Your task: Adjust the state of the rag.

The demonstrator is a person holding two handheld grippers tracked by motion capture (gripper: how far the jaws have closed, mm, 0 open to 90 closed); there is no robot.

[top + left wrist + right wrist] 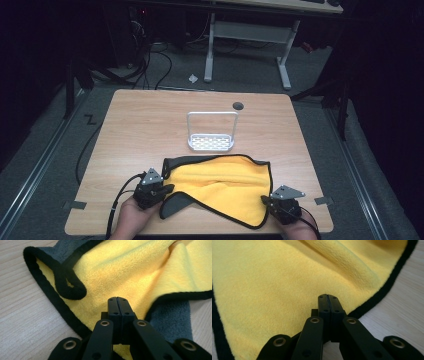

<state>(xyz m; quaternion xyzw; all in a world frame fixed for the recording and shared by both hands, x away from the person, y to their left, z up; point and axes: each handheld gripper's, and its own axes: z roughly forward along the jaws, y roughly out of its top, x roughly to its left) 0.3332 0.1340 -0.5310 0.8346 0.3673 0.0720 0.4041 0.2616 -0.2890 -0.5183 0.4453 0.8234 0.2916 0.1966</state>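
A yellow cloth [225, 185] with a black hem and a grey underside lies rumpled on the wooden table [145, 120], near its front edge. My left gripper [167, 189] sits at the cloth's left side, where a grey corner is folded over. In the left gripper view its jaws [117, 298] are pressed together on the yellow pile just inside the hem [62, 312]. My right gripper [267, 200] is at the cloth's front right corner. Its jaws [328, 296] are likewise closed on the yellow cloth [274, 285] close to the black hem [384, 290]. The pinched fabric is hidden under the jaws.
A small white wire rack [212, 142] with a tall handle stands just behind the cloth at mid table. A dark cable hole [238, 106] lies near the far edge. Cables trail off the table's left front. Desk legs stand on the floor beyond.
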